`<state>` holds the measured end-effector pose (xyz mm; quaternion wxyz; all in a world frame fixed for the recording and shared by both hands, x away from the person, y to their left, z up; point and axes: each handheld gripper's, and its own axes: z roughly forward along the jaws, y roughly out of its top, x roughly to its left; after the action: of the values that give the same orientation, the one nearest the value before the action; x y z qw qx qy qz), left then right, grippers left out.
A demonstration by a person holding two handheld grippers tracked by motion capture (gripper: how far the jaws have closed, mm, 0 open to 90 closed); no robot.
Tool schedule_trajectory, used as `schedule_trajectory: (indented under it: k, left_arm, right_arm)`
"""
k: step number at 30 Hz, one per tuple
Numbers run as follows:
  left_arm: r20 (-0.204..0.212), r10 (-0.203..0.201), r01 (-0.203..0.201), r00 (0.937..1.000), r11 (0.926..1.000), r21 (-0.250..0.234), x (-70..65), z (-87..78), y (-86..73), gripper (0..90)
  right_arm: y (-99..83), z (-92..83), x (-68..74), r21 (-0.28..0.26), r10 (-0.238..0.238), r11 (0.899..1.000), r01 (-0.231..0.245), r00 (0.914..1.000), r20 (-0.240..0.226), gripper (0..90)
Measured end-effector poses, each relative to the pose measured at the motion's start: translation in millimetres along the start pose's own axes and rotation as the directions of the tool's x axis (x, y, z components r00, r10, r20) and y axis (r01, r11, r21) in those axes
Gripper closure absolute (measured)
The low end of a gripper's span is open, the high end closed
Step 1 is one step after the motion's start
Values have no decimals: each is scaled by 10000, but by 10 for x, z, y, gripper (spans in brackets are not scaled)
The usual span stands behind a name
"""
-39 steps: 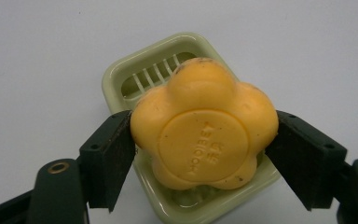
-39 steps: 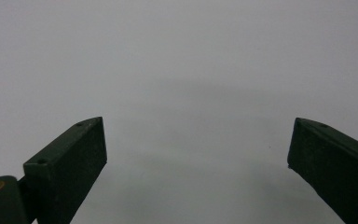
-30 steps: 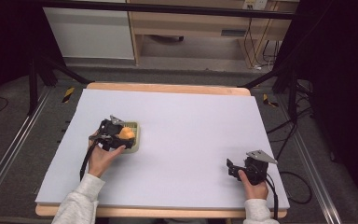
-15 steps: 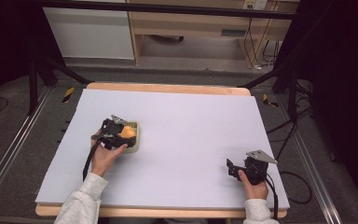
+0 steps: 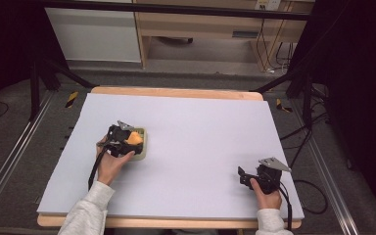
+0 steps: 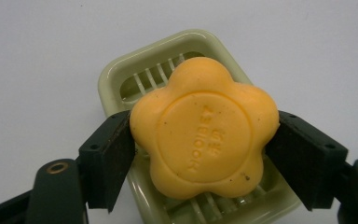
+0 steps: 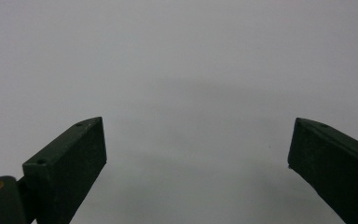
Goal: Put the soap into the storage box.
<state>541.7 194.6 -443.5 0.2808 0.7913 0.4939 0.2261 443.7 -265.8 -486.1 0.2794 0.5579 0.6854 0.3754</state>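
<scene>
Dark room w/ cables and a wooden bench behind; in front of you a wooden table (image 5: 176, 92) covered by a pale lilac-grey sheet (image 5: 200, 137). From the high view your left gripper (image 5: 127, 139) sits over a pale green soap dish (image 5: 142, 147), w/ an orange bit just visible between its jaws. The left gripper view gives what the high view can't: that orange thing is a flower-shaped soap bar (image 6: 205, 126), clamped between both pads, left pad (image 6: 116, 158) and right pad (image 6: 298, 158) each touching a lobe. The dish (image 6: 121, 74) lies right beneath the soap, slatted floor showing ahead of it and nearer the jaws. Stamped in the bar's round centre: reads approx "HOOIBET", plus smaller characters beside it, too faint to make out. Your right gripper (image 5: 247, 177) is well apart from the left. In the right gripper view (image 7: 196, 154) its jaws stand wide, w/ bare sheet between and ahead.
</scene>
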Motion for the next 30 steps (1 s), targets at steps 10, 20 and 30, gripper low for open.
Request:
schedule_trajectory:
  k: [10, 20, 30]
  left_arm:
    - [91, 108, -106, 9999, 9998, -156, -6, -48, 4, 216]
    - [111, 130, -123, 9999, 9981, -599, 12, -178, 8, 217]
    - [459, 77, -20, 9989, 9924, -1228, 62, -376, -92, 215]
  right_arm:
    - [0, 0, 0, -6, -10, 10000, 10, 10000, 3, 47]
    - [0, -1, 2, -19, -24, 10000, 24, 10000, 12, 47]
    - [-1, -6, 2, -47, -1, 10000, 1, 10000, 58, 48]
